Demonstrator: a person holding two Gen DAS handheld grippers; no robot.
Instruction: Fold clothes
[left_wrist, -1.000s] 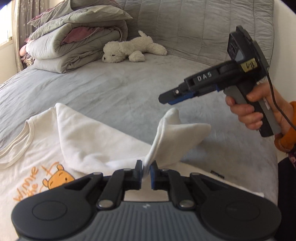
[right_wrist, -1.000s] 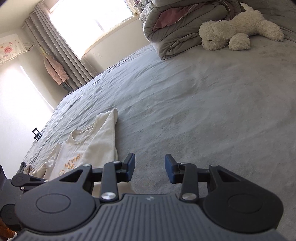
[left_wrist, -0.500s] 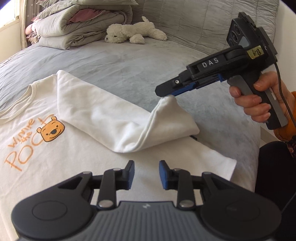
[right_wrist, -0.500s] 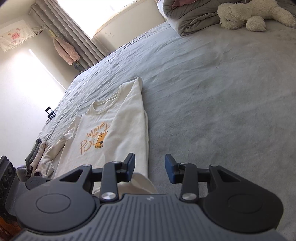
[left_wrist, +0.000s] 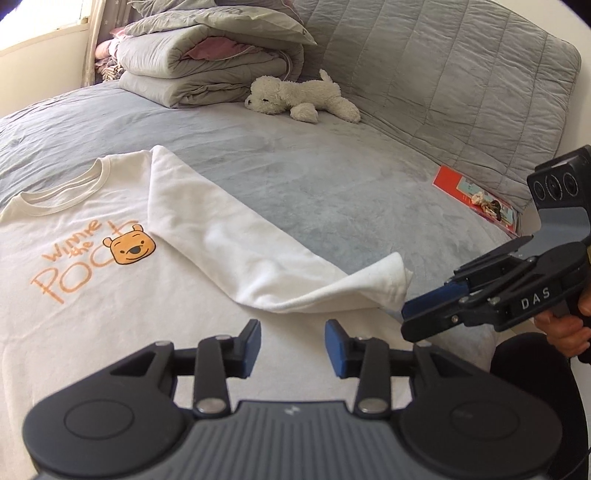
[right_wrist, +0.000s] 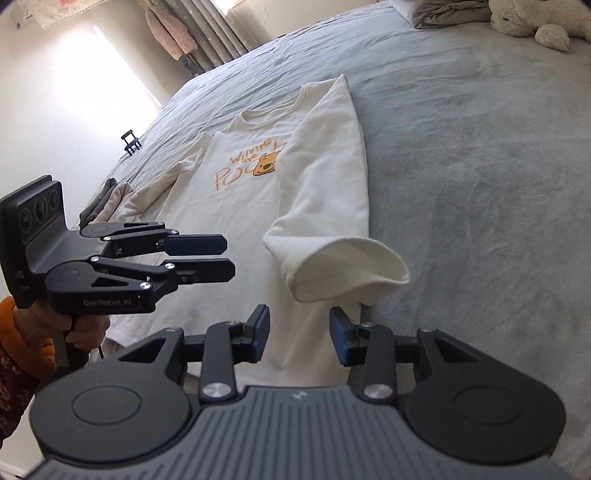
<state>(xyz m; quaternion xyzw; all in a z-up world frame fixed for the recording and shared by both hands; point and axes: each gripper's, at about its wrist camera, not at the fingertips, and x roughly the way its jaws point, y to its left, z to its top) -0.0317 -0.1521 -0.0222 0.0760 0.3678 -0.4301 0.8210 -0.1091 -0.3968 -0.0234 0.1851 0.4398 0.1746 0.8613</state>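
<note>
A cream sweatshirt (left_wrist: 110, 295) lies flat on the grey bed (left_wrist: 332, 177), print side up, with one sleeve (left_wrist: 258, 266) folded across its body. The sleeve's cuff (right_wrist: 351, 269) sits loose just ahead of both tools. The left gripper (left_wrist: 291, 347) hovers over the shirt's lower part, its jaws opening with nothing between them. The right gripper (right_wrist: 295, 332) is partly open and empty, just short of the cuff, not touching it.
</note>
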